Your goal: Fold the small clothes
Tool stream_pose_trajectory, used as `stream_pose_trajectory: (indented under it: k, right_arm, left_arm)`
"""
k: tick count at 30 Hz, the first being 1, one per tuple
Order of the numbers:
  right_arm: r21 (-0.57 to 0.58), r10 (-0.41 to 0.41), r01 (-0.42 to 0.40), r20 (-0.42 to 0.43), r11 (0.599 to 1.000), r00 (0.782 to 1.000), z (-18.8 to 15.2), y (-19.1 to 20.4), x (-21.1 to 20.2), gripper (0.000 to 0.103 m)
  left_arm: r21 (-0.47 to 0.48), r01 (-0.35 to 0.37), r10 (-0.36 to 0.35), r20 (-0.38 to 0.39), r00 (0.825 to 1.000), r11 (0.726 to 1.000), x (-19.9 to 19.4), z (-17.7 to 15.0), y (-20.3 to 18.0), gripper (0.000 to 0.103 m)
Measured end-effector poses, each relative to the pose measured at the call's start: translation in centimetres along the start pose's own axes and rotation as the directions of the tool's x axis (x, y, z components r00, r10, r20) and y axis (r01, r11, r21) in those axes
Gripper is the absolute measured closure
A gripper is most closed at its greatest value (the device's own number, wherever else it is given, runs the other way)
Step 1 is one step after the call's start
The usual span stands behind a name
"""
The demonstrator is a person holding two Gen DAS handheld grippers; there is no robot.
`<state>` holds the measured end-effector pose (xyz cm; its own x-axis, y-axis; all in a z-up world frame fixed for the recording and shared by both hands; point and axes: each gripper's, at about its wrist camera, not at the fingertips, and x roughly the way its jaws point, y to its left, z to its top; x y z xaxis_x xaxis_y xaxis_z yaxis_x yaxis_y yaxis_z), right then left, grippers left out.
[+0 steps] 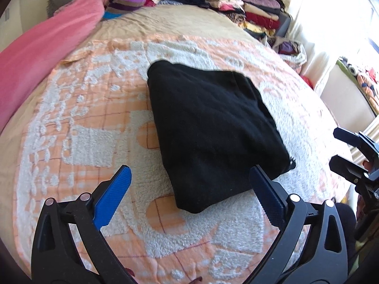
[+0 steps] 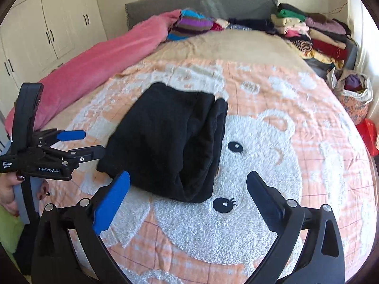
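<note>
A black garment (image 1: pixel 213 127) lies folded into a compact block on the orange and white bear blanket (image 1: pixel 90 123); in the right wrist view the same black garment (image 2: pixel 173 142) shows its stacked folds along the right edge. My left gripper (image 1: pixel 190 172) stands open just short of the garment's near edge, with nothing pressed between its blue pads. My right gripper (image 2: pixel 188 177) is open too, above the garment's near corner and not touching it. The left gripper (image 2: pixel 80 144) also shows at the left in the right wrist view, held by a hand (image 2: pixel 9 189).
A pink blanket (image 1: pixel 42 47) runs along the bed's left side. A striped knit item (image 2: pixel 191 24) and stacks of folded clothes (image 2: pixel 312 35) lie at the head of the bed. A bag of clothes (image 2: pixel 353 94) stands off the bed's right edge. White cupboards (image 2: pixel 47 30) line the left wall.
</note>
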<state>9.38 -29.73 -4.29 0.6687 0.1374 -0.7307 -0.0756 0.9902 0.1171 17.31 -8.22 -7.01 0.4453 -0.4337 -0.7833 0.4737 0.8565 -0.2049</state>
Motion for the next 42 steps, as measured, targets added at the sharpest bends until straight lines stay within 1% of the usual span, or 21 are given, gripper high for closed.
stream_pose_trajectory:
  k: [3, 6, 12, 15, 21, 26, 29, 32, 33, 38, 42]
  right_arm:
    - [-0.003, -0.015, 0.016, 0.038, 1.000, 0.999, 0.4, 0.1, -1.6, 0.005]
    - [0.008, -0.028, 0.028, 0.073, 1.000, 0.997, 0.7, 0.1, -3.3, 0.005]
    - [0.015, -0.021, 0.019, 0.130, 1.000, 0.991, 0.5, 0.5, -6.8, 0.005]
    - [0.023, -0.011, 0.008, 0.139, 1.000, 0.990, 0.3, 0.9, -8.2, 0.005]
    - [0.033, -0.030, 0.025, 0.168, 0.999, 0.985, -0.9, 1.6, -10.8, 0.005]
    - [0.035, -0.085, 0.080, 0.195, 0.996, 0.977, -2.5, 2.2, -12.3, 0.005]
    - [0.042, -0.084, 0.078, 0.183, 0.996, 0.980, -4.0, 2.7, -12.6, 0.005]
    - [0.068, -0.073, 0.064, 0.145, 0.996, 0.987, -5.6, 2.9, -11.7, 0.005]
    - [0.078, -0.073, 0.064, 0.119, 0.995, 0.990, -5.9, 3.1, -11.0, 0.005]
    - [0.069, -0.087, 0.084, 0.048, 0.994, 0.995, -7.0, 4.3, -8.9, 0.005]
    - [0.067, -0.103, 0.101, 0.032, 0.993, 0.994, -7.5, 4.7, -8.3, 0.005]
  left_arm:
    - [-0.007, -0.032, 0.032, 0.038, 0.999, 0.999, -1.7, 0.0, -0.3, 0.010]
    - [-0.022, -0.034, 0.035, 0.059, 0.998, 0.999, -3.3, -0.1, -0.4, 0.010]
    - [-0.021, -0.056, 0.058, 0.097, 0.994, 0.998, -6.6, -0.7, -1.0, 0.010]
    - [-0.035, -0.063, 0.067, 0.112, 0.992, 0.997, -8.2, -1.3, -1.2, 0.010]
    - [-0.085, -0.074, 0.083, 0.116, 0.990, 0.994, -10.5, -3.0, -0.8, 0.010]
    - [-0.100, -0.096, 0.108, 0.119, 0.987, 0.990, -11.9, -4.6, -0.6, 0.010]
    - [-0.100, -0.108, 0.119, 0.112, 0.987, 0.989, -12.4, -5.5, -0.7, 0.010]
    - [-0.100, -0.103, 0.113, 0.103, 0.988, 0.990, -12.6, -6.2, -0.7, 0.010]
    - [-0.100, -0.102, 0.112, 0.100, 0.989, 0.990, -12.6, -6.4, -0.7, 0.010]
    - [-0.104, -0.117, 0.125, 0.080, 0.989, 0.988, -12.6, -7.8, -0.4, 0.010]
    - [-0.114, -0.123, 0.130, 0.052, 0.990, 0.986, -12.2, -8.7, -0.1, 0.010]
